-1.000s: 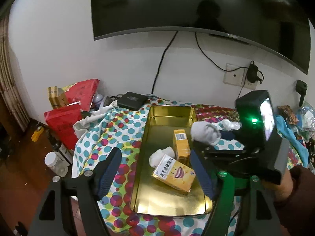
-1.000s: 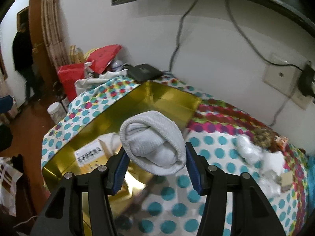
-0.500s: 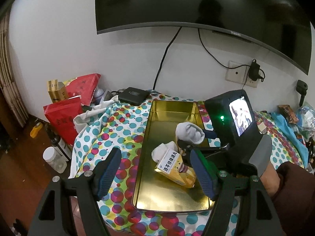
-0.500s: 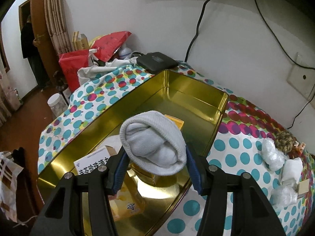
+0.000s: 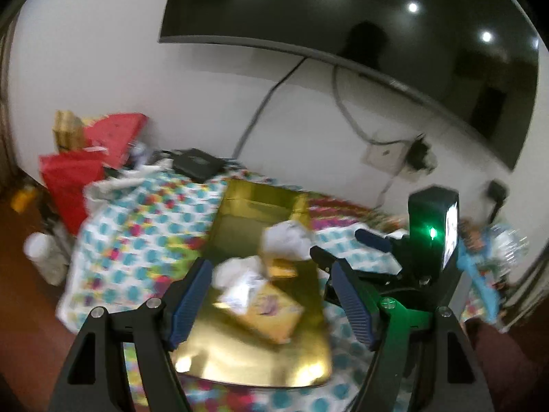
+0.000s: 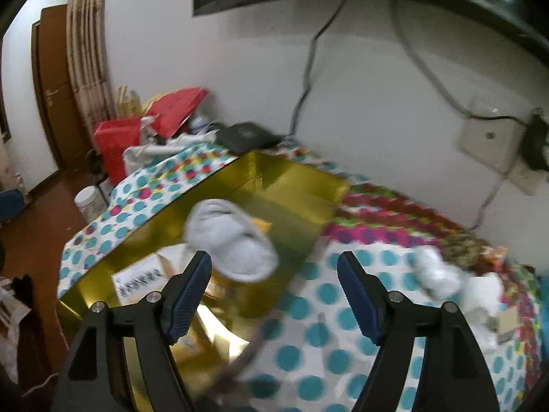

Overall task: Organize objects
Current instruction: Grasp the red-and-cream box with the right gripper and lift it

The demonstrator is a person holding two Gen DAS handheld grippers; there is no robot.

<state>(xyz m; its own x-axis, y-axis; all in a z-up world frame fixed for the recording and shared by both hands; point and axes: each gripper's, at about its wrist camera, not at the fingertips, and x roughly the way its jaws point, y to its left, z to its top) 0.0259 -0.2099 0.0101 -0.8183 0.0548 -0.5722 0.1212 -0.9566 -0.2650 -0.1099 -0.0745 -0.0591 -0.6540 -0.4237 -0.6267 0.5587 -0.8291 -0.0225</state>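
A rolled white sock (image 6: 230, 240) hangs or lies in the gold tray (image 6: 291, 178), on top of a small yellow box. It is just past the left finger of my right gripper (image 6: 274, 261), whose jaws are opening, and no pad presses on it. The left wrist view shows the same sock (image 5: 286, 240) in the tray (image 5: 260, 353), with my right gripper (image 5: 343, 245) beside its right rim. A yellow printed box (image 5: 264, 305) and another white sock (image 5: 236, 269) also lie in the tray. My left gripper (image 5: 271, 267) stands open over the tray's near end and holds nothing.
Red bags (image 5: 72, 175) and a black box (image 5: 197, 164) crowd the table's far left corner. A white jar (image 5: 43, 252) stands on the floor at left. White bundles (image 6: 435, 271) lie on the dotted cloth at right. A television and a wall socket (image 6: 494, 144) are on the wall behind.
My right gripper has gone from shut on the white sock to open and drawn back toward the tray's right rim. The sock is now in the tray. The left view has rolled slightly.
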